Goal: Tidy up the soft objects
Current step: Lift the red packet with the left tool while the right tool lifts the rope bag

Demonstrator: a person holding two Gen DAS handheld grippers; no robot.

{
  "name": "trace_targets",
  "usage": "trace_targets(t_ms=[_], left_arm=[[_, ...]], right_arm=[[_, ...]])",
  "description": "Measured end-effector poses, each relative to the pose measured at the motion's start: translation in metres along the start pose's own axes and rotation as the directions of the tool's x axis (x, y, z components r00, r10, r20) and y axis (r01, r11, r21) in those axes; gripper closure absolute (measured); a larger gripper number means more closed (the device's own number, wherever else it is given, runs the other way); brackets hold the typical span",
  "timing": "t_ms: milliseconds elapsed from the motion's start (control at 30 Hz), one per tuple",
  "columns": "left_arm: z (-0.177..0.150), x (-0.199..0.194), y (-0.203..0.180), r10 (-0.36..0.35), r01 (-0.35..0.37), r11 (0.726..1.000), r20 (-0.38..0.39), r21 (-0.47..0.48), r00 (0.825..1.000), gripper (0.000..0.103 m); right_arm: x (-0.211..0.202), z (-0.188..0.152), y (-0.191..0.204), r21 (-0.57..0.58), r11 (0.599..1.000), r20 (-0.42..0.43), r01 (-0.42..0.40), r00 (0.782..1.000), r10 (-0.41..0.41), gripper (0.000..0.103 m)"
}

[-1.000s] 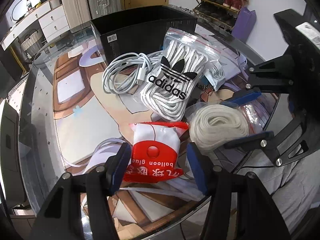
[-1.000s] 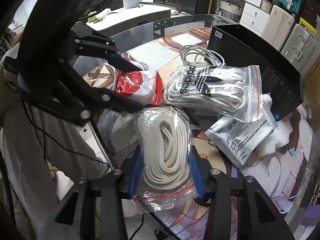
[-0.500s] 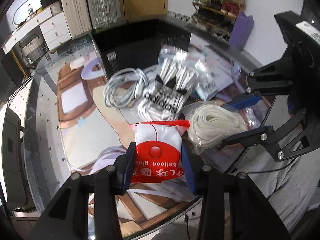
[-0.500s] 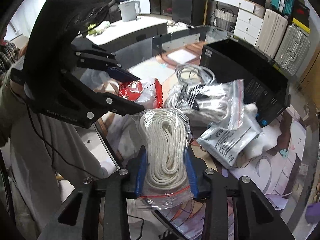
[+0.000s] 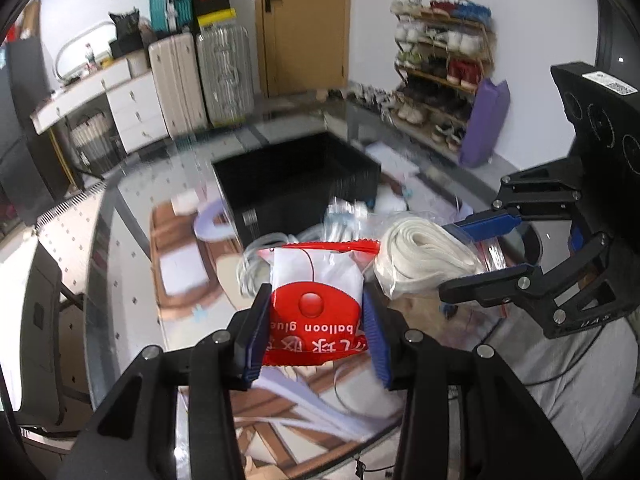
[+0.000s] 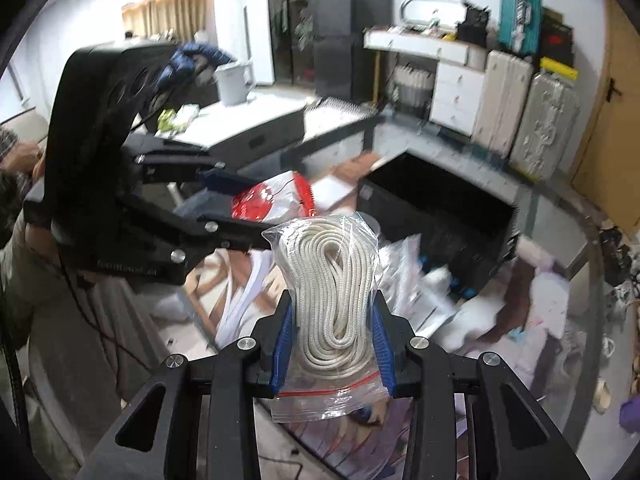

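from my left wrist view, the counter [image 5: 120,264] and what lies on it are smeared by motion blur; the bagged things behind my load are hard to tell apart, only a pale cable coil [image 5: 256,260] reads clearly. my left tongs [image 5: 316,332] are pinched narrow on the balloon glue packet [image 5: 316,304], a crinkly plastic pouch, red below with a white top and a red sealed edge, its print upside down to me. the blue ribbed pads press both its sides and it hangs above the counter. beyond it stands the black box [image 5: 296,184], open-topped and square. to the right my right tongs [image 5: 490,248] come in sideways, clamping the rope bag [image 5: 424,252].

from my right wrist view, the background is again blurred, and the packets beneath the bag are a white jumble i cannot sort out. my right tongs [image 6: 332,340] are drawn in close on the rope bag [image 6: 332,292], a clear zip bag with a red seal strip, stuffed with coiled off-white braided rope; its lower end is cut off behind the tong frame. it is held in the air near the black box [image 6: 444,220]. my left tongs [image 6: 244,212] reach in from the left with the balloon glue packet [image 6: 272,200], partly hidden by their black arms.
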State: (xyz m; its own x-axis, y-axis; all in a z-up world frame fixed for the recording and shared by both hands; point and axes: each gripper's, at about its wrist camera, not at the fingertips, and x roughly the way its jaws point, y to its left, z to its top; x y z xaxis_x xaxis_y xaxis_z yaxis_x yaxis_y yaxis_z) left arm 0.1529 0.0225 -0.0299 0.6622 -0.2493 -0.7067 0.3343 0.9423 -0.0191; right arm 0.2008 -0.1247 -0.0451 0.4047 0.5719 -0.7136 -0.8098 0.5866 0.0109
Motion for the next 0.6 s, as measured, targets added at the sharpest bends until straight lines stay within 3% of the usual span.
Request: trace_targets(t_ms=[267, 433, 600], left_arm=[[0.027, -0.019, 0.004, 0.033, -0.026, 0.998, 0.13, -0.054, 0.991, 0.061], [0.048, -0.025, 0.008, 0.062, -0.042, 0.994, 0.203, -0.101, 0.977, 0.061], [0.068, -0.016, 0.015, 0.109, -0.074, 0.987, 0.248, -0.145, 0.963, 0.061]], right_arm=[[-0.024, 0.025, -0.009, 0.066, 0.994, 0.137, 0.089, 0.986, -0.097, 0.067], [-0.035, 0.043, -0.011, 0.111, 0.978, 0.222, 0.176, 0.955, -0.198, 0.067], [-0.028, 0.067, -0.025, 0.161, 0.962, 0.248, 0.22, 0.935, -0.255, 0.067]])
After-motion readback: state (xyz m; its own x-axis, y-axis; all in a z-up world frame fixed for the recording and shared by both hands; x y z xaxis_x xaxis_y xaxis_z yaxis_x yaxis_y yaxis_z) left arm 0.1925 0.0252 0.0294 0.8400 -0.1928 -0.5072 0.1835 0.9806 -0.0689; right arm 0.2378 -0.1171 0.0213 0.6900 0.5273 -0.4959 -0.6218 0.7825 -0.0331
